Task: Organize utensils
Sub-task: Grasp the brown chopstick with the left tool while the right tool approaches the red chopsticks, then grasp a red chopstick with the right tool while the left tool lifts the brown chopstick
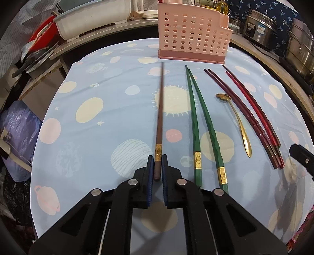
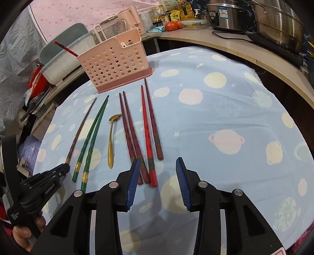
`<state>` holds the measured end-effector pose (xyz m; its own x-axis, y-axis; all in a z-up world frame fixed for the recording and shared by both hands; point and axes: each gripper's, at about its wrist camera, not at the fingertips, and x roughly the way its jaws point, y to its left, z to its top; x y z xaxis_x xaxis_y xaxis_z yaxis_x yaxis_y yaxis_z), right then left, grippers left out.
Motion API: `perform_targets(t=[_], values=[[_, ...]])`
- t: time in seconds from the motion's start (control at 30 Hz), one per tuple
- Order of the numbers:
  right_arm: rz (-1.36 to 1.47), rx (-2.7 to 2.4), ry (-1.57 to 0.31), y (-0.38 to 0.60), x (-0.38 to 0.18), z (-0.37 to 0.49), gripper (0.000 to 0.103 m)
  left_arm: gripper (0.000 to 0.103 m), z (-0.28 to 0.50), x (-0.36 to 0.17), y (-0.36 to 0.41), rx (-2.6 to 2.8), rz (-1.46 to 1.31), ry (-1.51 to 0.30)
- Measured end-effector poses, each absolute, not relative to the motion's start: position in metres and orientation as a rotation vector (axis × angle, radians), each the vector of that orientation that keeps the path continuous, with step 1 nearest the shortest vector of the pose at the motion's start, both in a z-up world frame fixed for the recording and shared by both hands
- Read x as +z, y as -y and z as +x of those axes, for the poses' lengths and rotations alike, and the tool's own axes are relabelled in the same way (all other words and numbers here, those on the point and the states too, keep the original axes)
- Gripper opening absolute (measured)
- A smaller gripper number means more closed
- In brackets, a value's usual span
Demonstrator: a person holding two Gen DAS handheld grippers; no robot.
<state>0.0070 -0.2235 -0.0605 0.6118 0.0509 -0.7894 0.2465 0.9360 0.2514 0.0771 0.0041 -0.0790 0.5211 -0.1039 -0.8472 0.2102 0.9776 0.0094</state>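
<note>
My left gripper [image 1: 157, 159] is shut on a brown chopstick [image 1: 160, 109] near its gold band; the stick points toward the pink perforated utensil basket [image 1: 194, 37] at the far edge of the cloth. In the right wrist view the brown chopstick [image 2: 81, 129] looks blurred and lifted, with the left gripper [image 2: 65, 166] at its end. Two green chopsticks [image 1: 198, 121], a gold spoon [image 1: 240, 125], two dark red chopsticks [image 1: 243, 115] and two bright red chopsticks [image 1: 261, 115] lie on the cloth. My right gripper [image 2: 158, 164] is open and empty, above the handles of the red chopsticks [image 2: 146, 137].
The table has a blue planet-print cloth [image 2: 215, 117]. The basket [image 2: 115, 62] holds a red chopstick [image 2: 65, 48] and other utensils. A white tub [image 1: 92, 17] stands at the back left, steel pots [image 1: 298, 43] at the back right, a kettle [image 2: 131, 17] behind the basket.
</note>
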Motion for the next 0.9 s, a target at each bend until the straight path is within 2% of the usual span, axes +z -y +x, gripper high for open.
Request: perform_targets(t=[0.13, 0.3, 0.9], values=[[0.336, -0.117, -0.906, 0.225, -0.062, 0.021, 0.033, 0.007, 0.079, -0.08, -0.003, -0.183, 0.117, -1.007], [0.318, -0.118, -0.918, 0.225, -0.069, 0.038, 0.022, 0.007, 0.08, -0.08, -0.003, -0.183, 0.119, -1.005], [0.25, -0.133, -0.927, 0.222, -0.088, 0.055, 0.011, 0.007, 0.08, -0.08, -0.001, -0.176, 0.134, -0.994]])
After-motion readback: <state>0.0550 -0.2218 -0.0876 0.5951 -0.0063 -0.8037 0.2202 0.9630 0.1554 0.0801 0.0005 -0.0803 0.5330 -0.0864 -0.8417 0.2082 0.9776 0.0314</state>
